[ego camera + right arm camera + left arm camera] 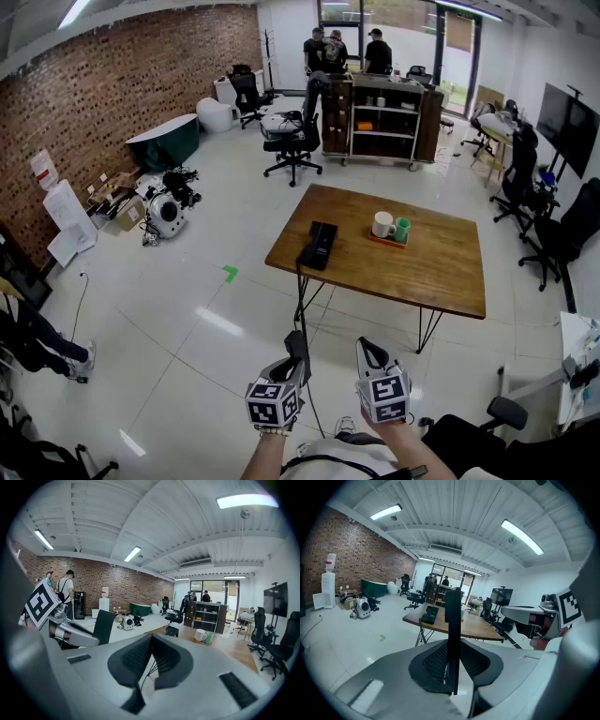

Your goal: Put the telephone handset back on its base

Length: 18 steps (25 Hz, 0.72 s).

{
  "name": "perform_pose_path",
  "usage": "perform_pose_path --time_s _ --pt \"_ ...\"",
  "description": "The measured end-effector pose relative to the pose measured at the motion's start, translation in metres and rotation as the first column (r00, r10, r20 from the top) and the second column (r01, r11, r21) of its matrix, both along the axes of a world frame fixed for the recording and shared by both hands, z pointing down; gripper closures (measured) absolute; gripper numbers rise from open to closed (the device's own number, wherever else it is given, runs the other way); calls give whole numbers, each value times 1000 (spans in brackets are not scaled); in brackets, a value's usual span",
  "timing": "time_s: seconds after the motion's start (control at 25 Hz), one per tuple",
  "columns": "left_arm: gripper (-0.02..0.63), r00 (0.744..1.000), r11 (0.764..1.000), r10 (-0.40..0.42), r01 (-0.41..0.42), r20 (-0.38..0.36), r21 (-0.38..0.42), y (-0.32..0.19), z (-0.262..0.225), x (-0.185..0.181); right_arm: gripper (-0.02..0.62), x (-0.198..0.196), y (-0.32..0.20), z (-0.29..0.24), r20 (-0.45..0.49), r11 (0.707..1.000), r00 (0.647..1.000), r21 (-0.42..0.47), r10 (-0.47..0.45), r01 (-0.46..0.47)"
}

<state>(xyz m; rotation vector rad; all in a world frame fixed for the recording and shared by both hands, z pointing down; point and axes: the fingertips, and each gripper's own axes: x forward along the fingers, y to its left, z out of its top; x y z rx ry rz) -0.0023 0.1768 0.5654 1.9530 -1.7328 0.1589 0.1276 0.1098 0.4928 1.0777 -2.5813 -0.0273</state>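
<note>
The handset [452, 611] is a thin, flat, plain black slab, and my left gripper [452, 645] is clamped on it, the pads pressed against its two broad faces with the jaws only a little apart. In the left gripper view I see it edge-on, as a narrow dark bar with a square-cut top. Its long axis runs along the jaws, with the free end sticking out past the tips, pointing up and away from me toward the table [441, 272]. I hold it low, close to my body and well apart from that table. The black base [319, 246] lies near the table's left edge, its long side running front to back. A white mug [382, 225] and a green cup [402, 230] stand further along the tabletop. My right gripper [151, 641] hangs just beside the left one, jaws together and empty.
</note>
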Motion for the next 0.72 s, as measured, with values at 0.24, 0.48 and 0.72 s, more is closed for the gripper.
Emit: perform_pose_path --time_s 0.24,0.48,0.72 --pt "535 1000 1000 19 -19 -7 1 11 5 -4 594 -7 15 3 -14 1000 1000 -1 5 -5" --pt "535 999 999 39 -39 -7 -3 27 7 -9 593 -9 33 10 -22 1000 999 -8 24 -25" --pt "535 999 999 37 -37 -6 -9 24 11 -21 592 -21 29 19 -32 999 999 -30 26 -27"
